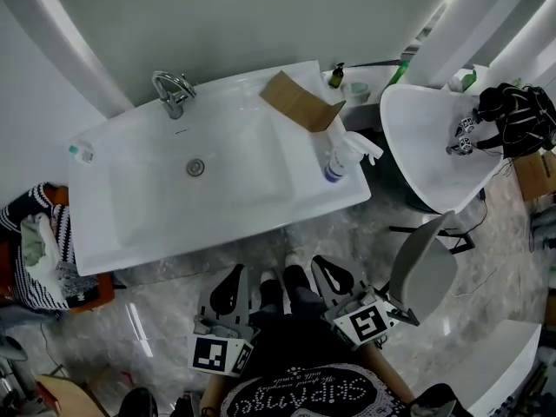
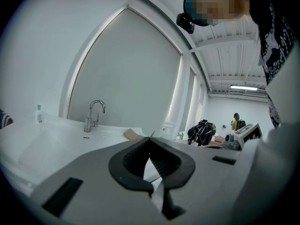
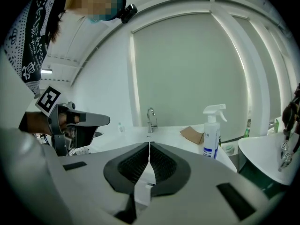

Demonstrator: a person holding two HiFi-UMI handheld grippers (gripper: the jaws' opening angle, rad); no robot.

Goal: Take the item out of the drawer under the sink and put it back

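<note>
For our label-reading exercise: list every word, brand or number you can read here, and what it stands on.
"SKIPAnger" (last letters unsure), upside down on the shirt.
Script line beside it: too small to read.
Spray bottle label: blurred, unreadable.
Marker cubes: square patterns only, no words.

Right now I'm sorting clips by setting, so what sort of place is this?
Probably a bathroom mock-up or showroom rather than a home: a wide white sink with a chrome faucet, a spray bottle on its edge, and a second white basin close beside it.
</note>
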